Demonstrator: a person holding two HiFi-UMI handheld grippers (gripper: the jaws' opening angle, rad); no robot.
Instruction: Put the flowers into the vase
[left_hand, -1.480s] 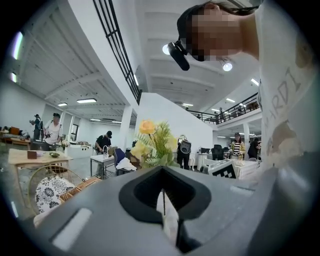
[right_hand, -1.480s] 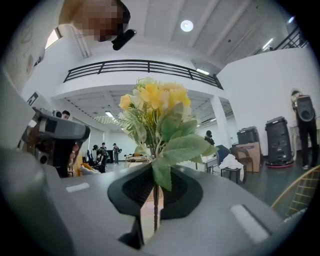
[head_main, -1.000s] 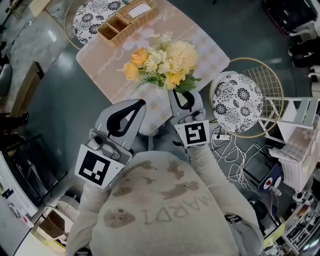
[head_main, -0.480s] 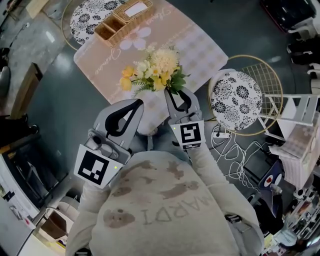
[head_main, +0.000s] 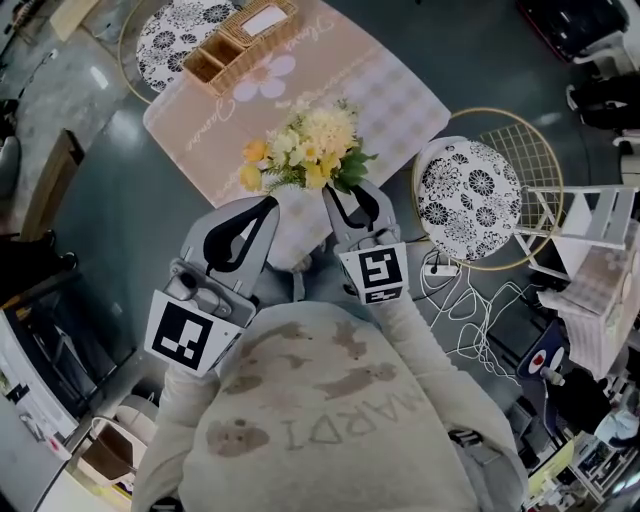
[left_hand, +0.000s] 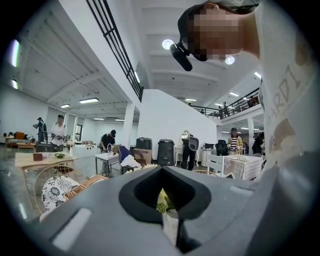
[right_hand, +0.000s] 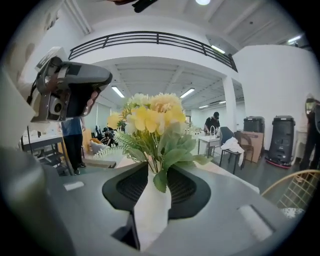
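Right tongs (head_main: 352, 190) just opened, smooth white vase (right_hand: 150, 210) between, left tongs (head_main: 270, 203) closed empty, ruffled yellow flowers (head_main: 305, 150) in vase

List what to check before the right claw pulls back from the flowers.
1. Flowers in the vase: ok, stems enter its mouth.
2. Right claw released: ok, jaws have just been opening and stand apart, pinching nothing.
3. Leaves clear of that claw: not ok, a leaf hangs in its gap.
4. Left claw clear: ok, shut, empty, beside the vase.
5. Vase steady on the table: cannot tell, its base is hidden.
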